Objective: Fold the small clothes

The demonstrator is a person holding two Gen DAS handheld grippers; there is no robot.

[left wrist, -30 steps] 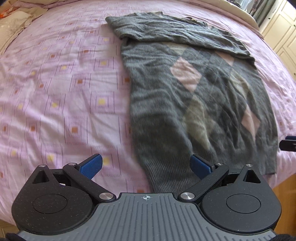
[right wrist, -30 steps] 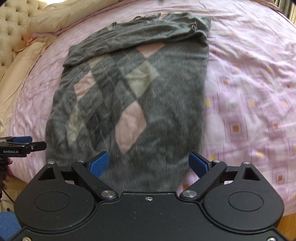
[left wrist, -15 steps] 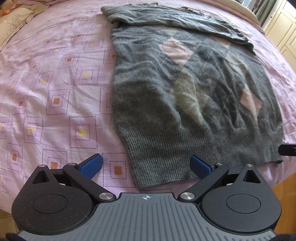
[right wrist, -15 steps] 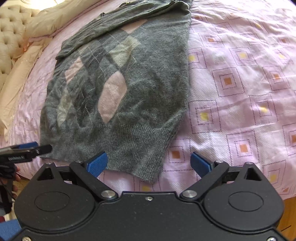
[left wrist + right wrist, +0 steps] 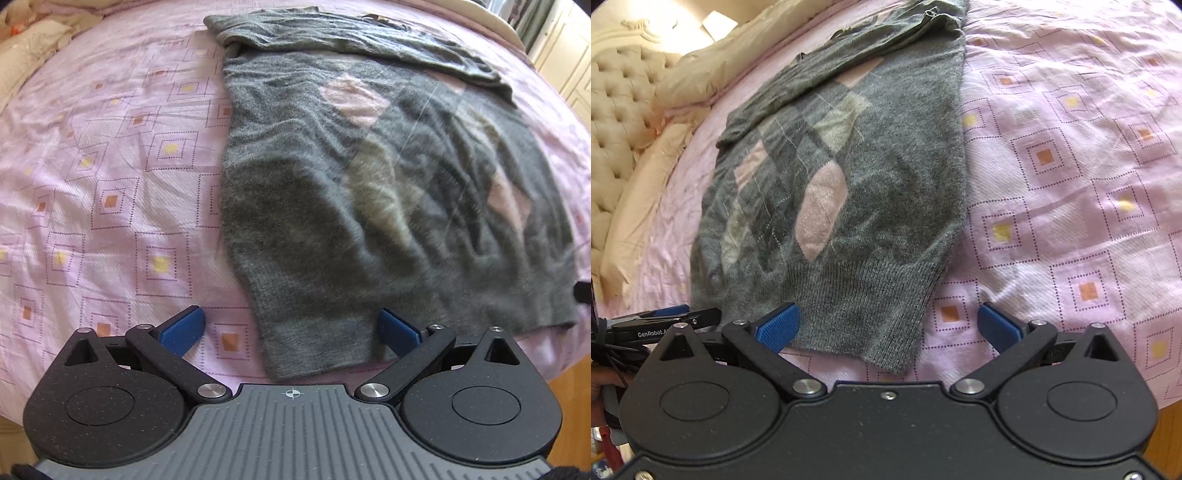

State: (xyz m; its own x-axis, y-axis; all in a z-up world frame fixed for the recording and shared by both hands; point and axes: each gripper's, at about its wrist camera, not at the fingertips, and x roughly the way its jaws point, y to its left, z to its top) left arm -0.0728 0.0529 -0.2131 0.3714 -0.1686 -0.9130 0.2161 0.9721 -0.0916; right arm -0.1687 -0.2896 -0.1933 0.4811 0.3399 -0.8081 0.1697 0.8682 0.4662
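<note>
Pink bed cover (image 5: 110,177): it fills the left wrist view from 7 to 11 o'clock, with little square shapes on it.
Left gripper (image 5: 291,330): wide open, holding nothing. Its blue pads (image 5: 183,330) sit on each side of the near left hem corner.
Grey sweater (image 5: 369,192): lies flat on the bed, sleeves folded across the top at 12 o'clock.
What changed: a second ago the hem was tucked under both tools. Now both have pulled back toward the bed edge, and the hem corners show between the pads.
Right gripper (image 5: 888,326): wide open too, empty, with the right hem corner at its 12 o'clock.
Cream pillow (image 5: 713,62): up at 11 o'clock in the right wrist view, beside the sweater.
What it means: I think both tools are lined up to pinch the hem and fold it up.
</note>
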